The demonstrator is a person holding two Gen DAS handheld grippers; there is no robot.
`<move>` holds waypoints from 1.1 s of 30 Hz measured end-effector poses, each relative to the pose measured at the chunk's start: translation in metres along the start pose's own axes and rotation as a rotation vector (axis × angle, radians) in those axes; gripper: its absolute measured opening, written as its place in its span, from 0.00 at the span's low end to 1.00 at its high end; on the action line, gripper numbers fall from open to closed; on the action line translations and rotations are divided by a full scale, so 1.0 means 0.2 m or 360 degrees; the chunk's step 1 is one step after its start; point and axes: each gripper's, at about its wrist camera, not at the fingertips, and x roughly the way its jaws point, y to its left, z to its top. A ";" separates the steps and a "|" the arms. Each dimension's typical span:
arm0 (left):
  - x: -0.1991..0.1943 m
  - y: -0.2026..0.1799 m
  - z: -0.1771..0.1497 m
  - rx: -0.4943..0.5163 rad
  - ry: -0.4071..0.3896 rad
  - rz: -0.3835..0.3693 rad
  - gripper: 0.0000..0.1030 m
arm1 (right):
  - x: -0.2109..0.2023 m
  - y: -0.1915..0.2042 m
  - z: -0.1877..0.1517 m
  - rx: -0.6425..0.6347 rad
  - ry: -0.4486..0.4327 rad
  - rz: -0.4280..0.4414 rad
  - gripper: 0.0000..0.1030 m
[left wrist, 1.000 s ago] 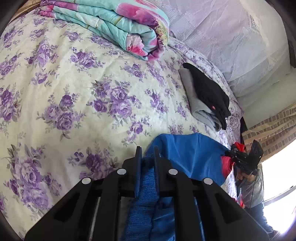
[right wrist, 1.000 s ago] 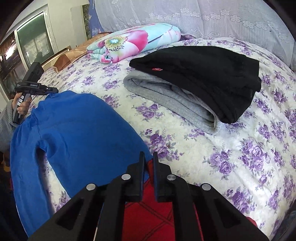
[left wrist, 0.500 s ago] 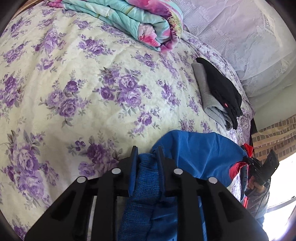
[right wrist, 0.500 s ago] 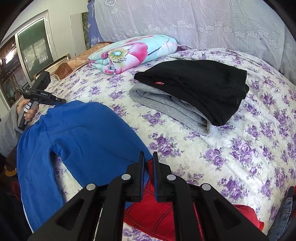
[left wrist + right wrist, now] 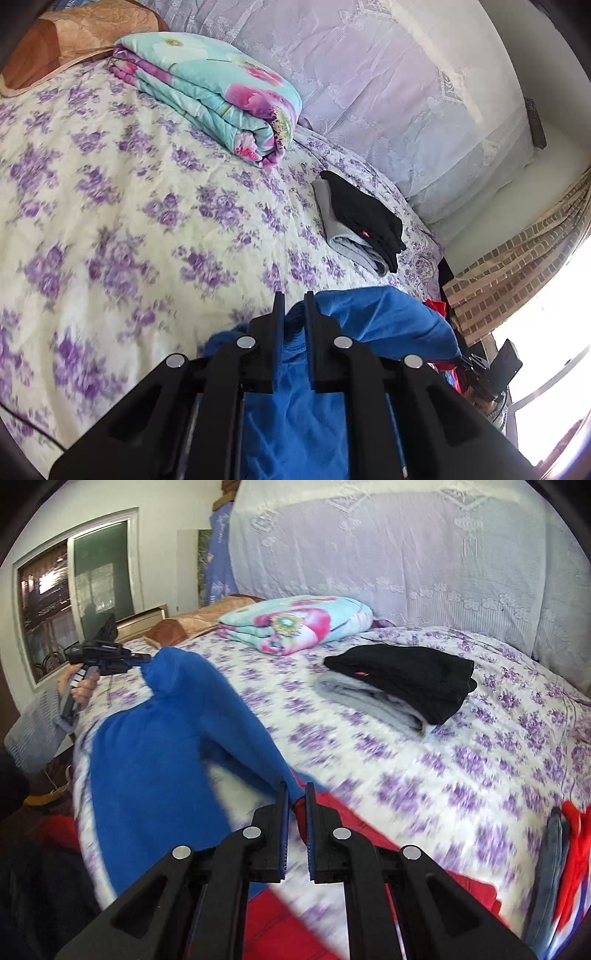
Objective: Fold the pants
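Note:
The blue pants (image 5: 155,746) hang stretched between my two grippers above the near edge of the bed. My left gripper (image 5: 294,306) is shut on one end of the blue fabric (image 5: 373,317); it also shows in the right wrist view (image 5: 146,660) at the far left. My right gripper (image 5: 296,797) is shut on the other end of the blue pants, with red fabric (image 5: 354,823) bunched against it. The right gripper shows small in the left wrist view (image 5: 465,360).
The bed (image 5: 110,221) has a purple-flowered cover. A folded black and grey stack (image 5: 399,683) lies on it, also in the left wrist view (image 5: 362,225). A rolled floral quilt (image 5: 295,624) sits at the back. Red and dark clothes (image 5: 569,849) lie at the right edge.
Both grippers have lifted, raising the blue pants off the bed so they hang taut between them. Both stay shut on the fabric.

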 end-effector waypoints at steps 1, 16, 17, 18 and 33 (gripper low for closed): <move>-0.04 0.03 -0.05 -0.0015 0.0001 -0.0002 0.09 | -0.04 0.06 -0.06 0.0013 -0.0003 0.0021 0.07; -0.16 -0.05 -0.40 -0.0120 0.0058 -0.0070 0.48 | -0.11 0.36 -0.48 0.0177 0.0049 0.0074 0.07; -0.13 -0.07 -0.40 -0.0142 0.0081 0.0006 0.54 | -0.12 0.35 -0.48 0.0172 0.0042 0.0069 0.07; -0.10 -0.07 -0.40 -0.0167 0.0094 0.0048 0.56 | -0.12 0.35 -0.47 0.0170 0.0036 0.0065 0.07; -0.20 -0.09 -0.34 -0.0208 -0.0001 0.0100 0.18 | -0.22 0.36 -0.45 0.0134 0.0018 0.0051 0.07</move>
